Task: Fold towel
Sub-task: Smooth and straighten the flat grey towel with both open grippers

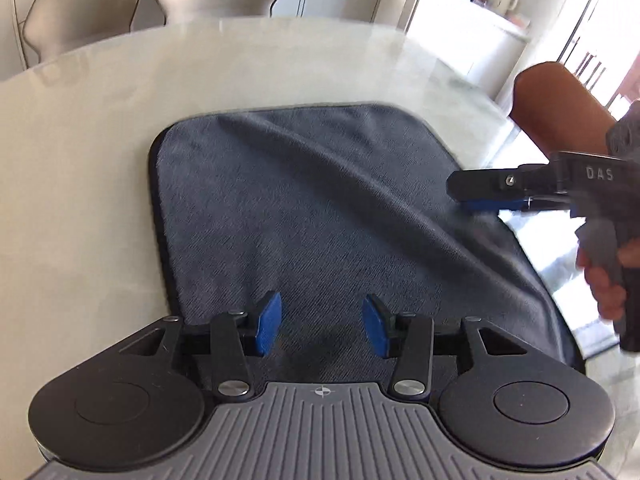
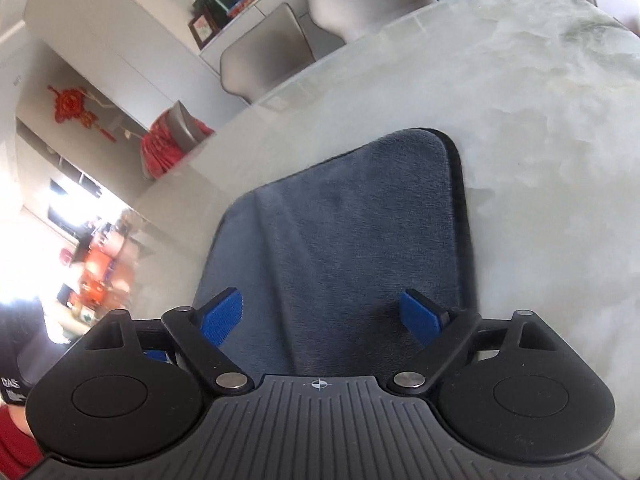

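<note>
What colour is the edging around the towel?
Black, a thin trim round the grey-blue towel; it shows best along the right edge in the right wrist view.

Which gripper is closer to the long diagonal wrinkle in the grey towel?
Right. The right gripper hovers open by the lower end of the long diagonal wrinkle in the grey microfibre towel. The left gripper, also open, is over the towel's near part, farther from it.

A pale marbled table (image 2: 540, 128) fills both views. 2 beige chairs (image 1: 120, 4) stand at its far edge. Beyond it, a red knot ornament (image 2: 74, 106) hangs on the wall, and a brown chair back (image 1: 560, 108) rises at the table's right side.
</note>
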Action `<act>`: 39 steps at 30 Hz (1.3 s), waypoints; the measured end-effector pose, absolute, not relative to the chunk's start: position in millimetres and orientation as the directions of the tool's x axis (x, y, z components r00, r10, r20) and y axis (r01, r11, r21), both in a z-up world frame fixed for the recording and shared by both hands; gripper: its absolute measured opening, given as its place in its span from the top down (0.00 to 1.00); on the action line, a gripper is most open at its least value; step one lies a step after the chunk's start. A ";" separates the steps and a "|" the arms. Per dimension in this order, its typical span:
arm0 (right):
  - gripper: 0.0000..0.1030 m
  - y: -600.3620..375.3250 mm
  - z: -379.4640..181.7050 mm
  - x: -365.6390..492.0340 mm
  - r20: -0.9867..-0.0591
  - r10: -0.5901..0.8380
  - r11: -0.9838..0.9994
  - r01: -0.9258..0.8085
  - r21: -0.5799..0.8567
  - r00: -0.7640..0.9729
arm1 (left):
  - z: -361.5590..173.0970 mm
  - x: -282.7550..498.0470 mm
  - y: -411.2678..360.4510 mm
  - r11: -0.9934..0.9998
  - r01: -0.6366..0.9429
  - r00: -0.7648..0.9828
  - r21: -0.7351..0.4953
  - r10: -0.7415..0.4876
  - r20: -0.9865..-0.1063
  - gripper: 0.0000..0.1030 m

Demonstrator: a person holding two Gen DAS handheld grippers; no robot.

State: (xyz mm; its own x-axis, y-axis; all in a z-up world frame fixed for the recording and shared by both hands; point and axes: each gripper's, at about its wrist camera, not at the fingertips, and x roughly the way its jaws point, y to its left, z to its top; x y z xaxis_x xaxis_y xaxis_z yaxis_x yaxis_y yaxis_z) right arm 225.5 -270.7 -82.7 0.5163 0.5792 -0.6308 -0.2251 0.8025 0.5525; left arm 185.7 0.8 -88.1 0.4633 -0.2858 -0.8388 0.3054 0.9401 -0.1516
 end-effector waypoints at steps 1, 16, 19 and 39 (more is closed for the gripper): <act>0.34 -275.5 -82.8 227.6 -0.634 0.568 0.811 -0.225 0.541 0.525 | -87.3 183.8 2.9 0.941 0.313 0.464 -0.128 -0.270 -0.844 0.54; 0.54 -230.0 -67.9 257.8 -0.595 0.619 0.785 -0.372 0.496 0.513 | -77.4 228.6 -7.5 0.935 0.338 0.518 -0.105 -0.278 -0.809 0.46; 0.52 -218.3 -80.5 270.4 -0.561 0.693 0.719 -0.384 0.579 0.453 | -86.5 245.1 -10.1 0.939 0.311 0.504 -0.150 -0.297 -0.811 0.46; 0.56 -235.2 -76.6 315.9 -0.590 0.582 0.811 -0.355 0.465 0.559 | -85.2 260.9 1.7 0.941 0.323 0.541 -0.101 -0.272 -0.796 0.40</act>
